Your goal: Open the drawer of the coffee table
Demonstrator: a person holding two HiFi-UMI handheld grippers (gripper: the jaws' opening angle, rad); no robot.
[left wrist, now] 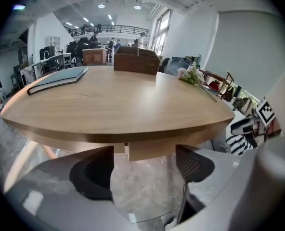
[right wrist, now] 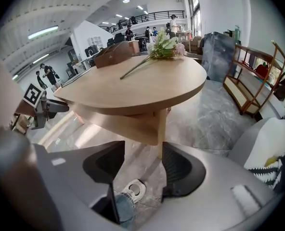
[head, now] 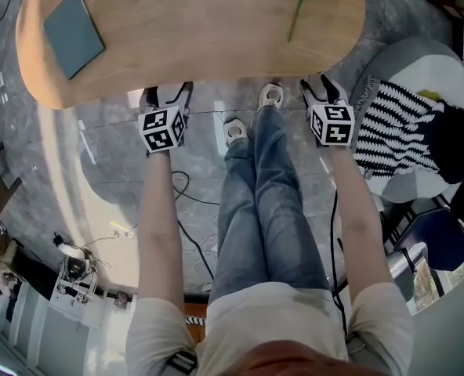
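Below the tabletop [head: 216, 37] edge, the left claw [left wrist: 143, 170] hangs released and empty, the drawer [left wrist: 149, 152] front just ahead. The right claw [right wrist: 138, 160], likewise released, faces a table leg [right wrist: 161, 129]. Approach step: next, hook the drawer's lower lip. Book [head: 74, 34] and flowers [head: 301, 6] lie above; the person's legs [head: 263, 210] may block the pull.

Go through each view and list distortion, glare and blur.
Head view: the coffee table edge bows, a pale glare streak crosses the floor. Left gripper view: fisheye, black corners, the left gripper body near the lens is soft. Right gripper view: same fisheye, the right gripper soft, window bright.
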